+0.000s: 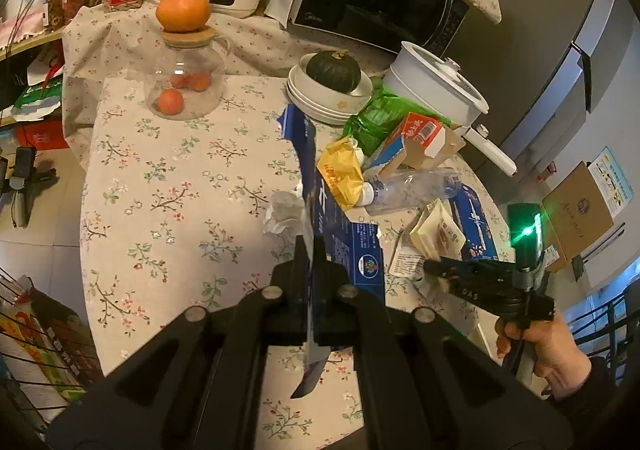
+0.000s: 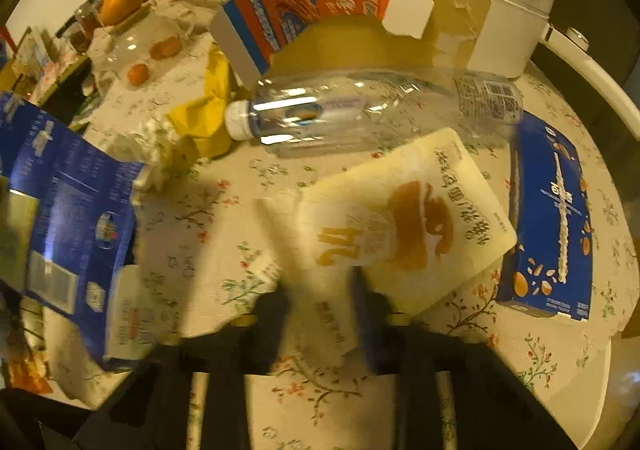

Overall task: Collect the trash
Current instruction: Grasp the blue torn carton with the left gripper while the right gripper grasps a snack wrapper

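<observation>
Floral cloth covers the table (image 1: pixel 168 178), where the left gripper (image 1: pixel 309 250) is clamped on a torn blue carton (image 1: pixel 316 186) held on edge, while the right gripper (image 2: pixel 320 290), nearer the table's right edge, straddles a cream wrapper (image 2: pixel 404 218) directly ahead, fingers apart

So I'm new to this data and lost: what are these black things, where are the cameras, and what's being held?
No robot here: a person carries two tools, each with a fisheye camera looking along its fingers. The left view shows the left hand-held gripper shut on a torn flat blue carton, with the right hand-held gripper beside it. The right view shows that one around a cream snack wrapper; blur hides whether it has closed. On the floral tablecloth lie a clear plastic bottle, an orange-and-blue snack box, a yellow wrapper and a long blue biscuit box.
</observation>
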The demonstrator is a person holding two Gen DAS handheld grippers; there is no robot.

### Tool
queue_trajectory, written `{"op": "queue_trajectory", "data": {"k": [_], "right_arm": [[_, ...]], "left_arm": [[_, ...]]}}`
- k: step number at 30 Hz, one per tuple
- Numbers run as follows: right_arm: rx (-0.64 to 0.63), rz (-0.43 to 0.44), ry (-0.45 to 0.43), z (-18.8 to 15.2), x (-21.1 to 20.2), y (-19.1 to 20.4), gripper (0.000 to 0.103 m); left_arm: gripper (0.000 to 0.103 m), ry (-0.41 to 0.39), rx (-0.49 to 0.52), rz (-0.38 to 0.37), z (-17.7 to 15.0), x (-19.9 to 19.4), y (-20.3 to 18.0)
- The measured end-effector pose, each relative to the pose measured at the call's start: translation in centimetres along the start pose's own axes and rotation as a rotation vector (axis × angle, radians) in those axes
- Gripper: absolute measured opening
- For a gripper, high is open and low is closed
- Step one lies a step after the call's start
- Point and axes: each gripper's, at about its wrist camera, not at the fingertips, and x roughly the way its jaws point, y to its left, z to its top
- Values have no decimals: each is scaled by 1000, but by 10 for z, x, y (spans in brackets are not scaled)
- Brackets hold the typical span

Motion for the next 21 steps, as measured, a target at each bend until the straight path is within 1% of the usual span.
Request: {"op": "queue_trajectory", "data": {"k": [5,8,12,21], "right_arm": [[-8,25,-62,1,-26,-1,6],[-7,51,-121,2,-50,-1,4],[4,84,-194,1,-81,-8,3],[48,131,-303,-4,-131,-29,3]], "left_arm": [[1,0,7,-5,-1,0,-5],[1,-1,5,-7,-1,0,-6],[1,-9,-7,-15,0,-1,-6],[1,-28,-10,-36,1,-4,-16]]}}
